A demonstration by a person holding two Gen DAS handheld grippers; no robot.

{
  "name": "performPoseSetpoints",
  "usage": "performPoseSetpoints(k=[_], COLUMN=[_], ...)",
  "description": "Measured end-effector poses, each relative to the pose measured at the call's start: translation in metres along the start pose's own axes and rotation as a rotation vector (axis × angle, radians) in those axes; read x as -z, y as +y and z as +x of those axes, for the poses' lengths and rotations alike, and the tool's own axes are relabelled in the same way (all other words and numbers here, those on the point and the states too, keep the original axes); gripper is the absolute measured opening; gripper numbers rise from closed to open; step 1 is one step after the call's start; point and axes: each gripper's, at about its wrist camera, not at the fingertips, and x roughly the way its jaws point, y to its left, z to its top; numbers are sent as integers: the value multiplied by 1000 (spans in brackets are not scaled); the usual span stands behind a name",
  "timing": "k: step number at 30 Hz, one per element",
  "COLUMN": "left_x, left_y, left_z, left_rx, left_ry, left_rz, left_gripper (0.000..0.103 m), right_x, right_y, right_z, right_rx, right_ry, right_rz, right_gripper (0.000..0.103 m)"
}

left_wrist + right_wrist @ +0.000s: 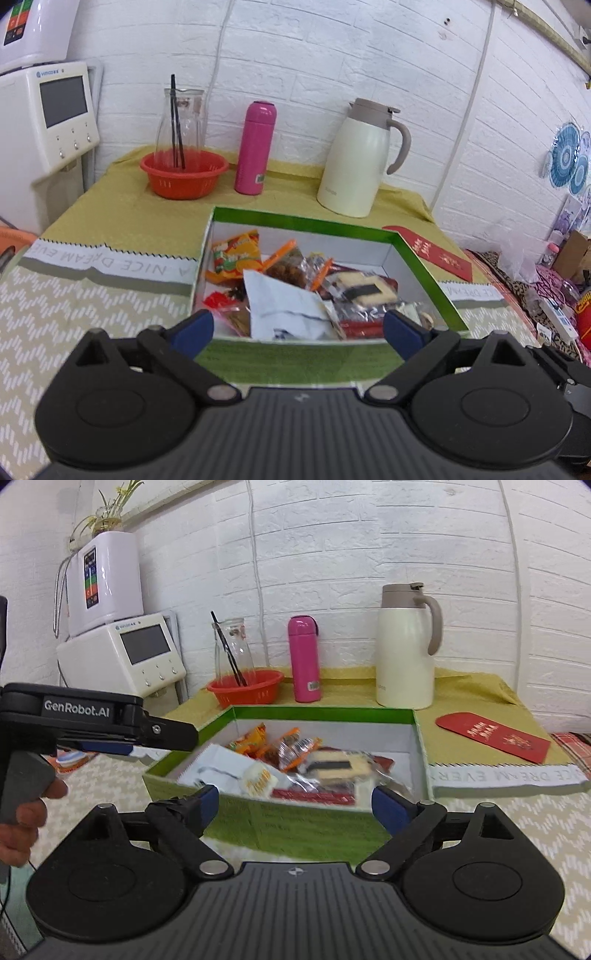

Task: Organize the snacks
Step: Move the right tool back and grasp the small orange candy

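Observation:
A green box (280, 356) with a white inside stands on the table and holds several snack packets: an orange packet (236, 251), a white packet (284, 306), a cream and black bar (365, 290). My left gripper (298, 326) is open and empty at the box's near wall. In the right wrist view the same box (306, 830) lies ahead, and my right gripper (295, 805) is open and empty at its near wall. The left gripper (162, 734) shows side-on over the box's left corner.
Behind the box stand a red basket (183, 177) with a glass carafe, a pink flask (255, 147) and a cream thermos jug (360, 158). A red envelope (493, 737) lies to the right. White appliances (122, 653) stand at the left. Clutter (554, 280) lies off the table's right edge.

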Motion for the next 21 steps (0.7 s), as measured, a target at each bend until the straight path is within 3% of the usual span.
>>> performPoseSetpoints(k=[3,7,19,21], left_x=[24,47,57,55], left_y=[-16,-37,-84,-89], left_z=[-1,15,58,67], left_rx=[49,116,179,191], left_ry=[21,107,235,264], left_rz=[18,13,51,53], left_gripper=[96,96,96,96], right_x=[30,55,64,62], right_y=[-19,-39,-31,-34], right_z=[-23,-33,-14,-9], right_rx=[35,66,36,36], right_ry=[60,126,168,174], right_rz=[19,89,31,42], right_gripper=[103,103,103,96])
